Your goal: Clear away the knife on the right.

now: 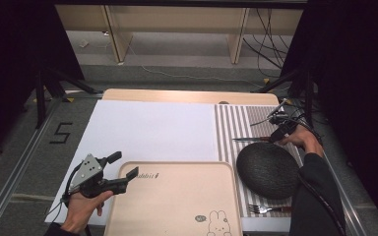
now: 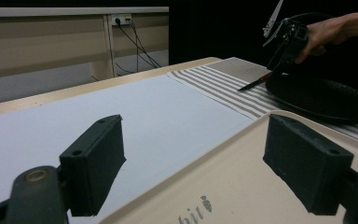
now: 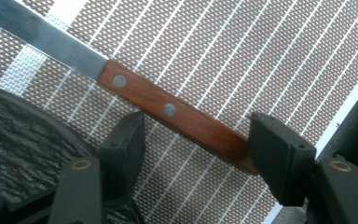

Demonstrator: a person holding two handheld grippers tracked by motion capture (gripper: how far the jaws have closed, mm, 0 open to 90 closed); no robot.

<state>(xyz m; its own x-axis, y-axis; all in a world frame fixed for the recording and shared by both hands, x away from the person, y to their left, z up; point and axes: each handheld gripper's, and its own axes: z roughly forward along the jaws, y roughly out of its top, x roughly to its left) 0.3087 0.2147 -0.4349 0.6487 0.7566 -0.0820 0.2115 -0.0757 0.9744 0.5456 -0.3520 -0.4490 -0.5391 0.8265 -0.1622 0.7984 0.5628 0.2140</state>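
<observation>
Two hand-held grippers (image 1: 126,164) (image 1: 277,132), one knife (image 3: 135,91), one fork (image 1: 269,209).

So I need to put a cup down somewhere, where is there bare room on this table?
Free: the white sheet beyond the wooden tray, and the tray's own surface. Crowded: the striped mat, holding the dark plate, knife and fork.

One tray (image 1: 177,196) lies on the worktop (image 1: 187,95). Right of the tray: one striped mat (image 1: 231,128), one dark plate (image 1: 268,169), one knife (image 1: 251,139) beyond the plate, one fork (image 1: 266,209) nearer. Two grippers: left (image 1: 120,169), right (image 1: 280,129).
</observation>
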